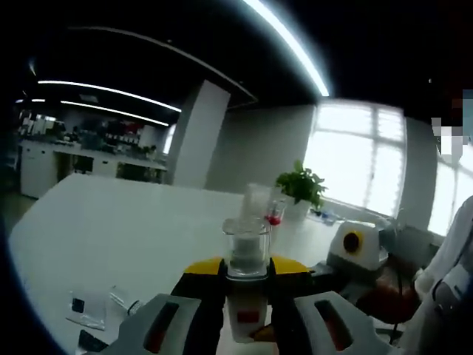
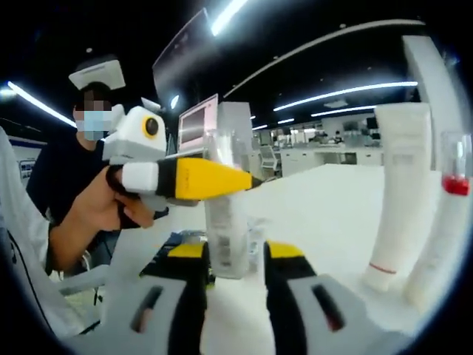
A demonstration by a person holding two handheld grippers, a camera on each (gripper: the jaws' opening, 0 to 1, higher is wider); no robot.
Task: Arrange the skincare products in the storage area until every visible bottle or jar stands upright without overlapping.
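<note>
**Both tools grip one clear bottle above the white worktop**

In the left gripper view, the left tool [image 1: 247, 285] has its two yellow-tipped jaws closed against the sides of a clear bottle [image 1: 246, 255] with a transparent cap and a red mark low on its body. The bottle stands upright between the jaws.

In the right gripper view, the right tool [image 2: 235, 259] has its jaws pressed on the lower part of the same clear bottle [image 2: 225, 214]. The left tool [image 2: 244, 180] enters this view from the left, held by a person's hand [image 2: 100, 203], and its yellow tip meets the bottle higher up.

Beyond the bottle lies the white worktop [image 1: 111, 222]. On it, further away, stand a second clear bottle with a red band [image 1: 274, 214] and a potted green plant [image 1: 301, 188]. In the right gripper view, a white tube [image 2: 395, 200] stands upright on its cap at the right, and just beside it leans the red-banded bottle [image 2: 443, 222], tilted.
</note>
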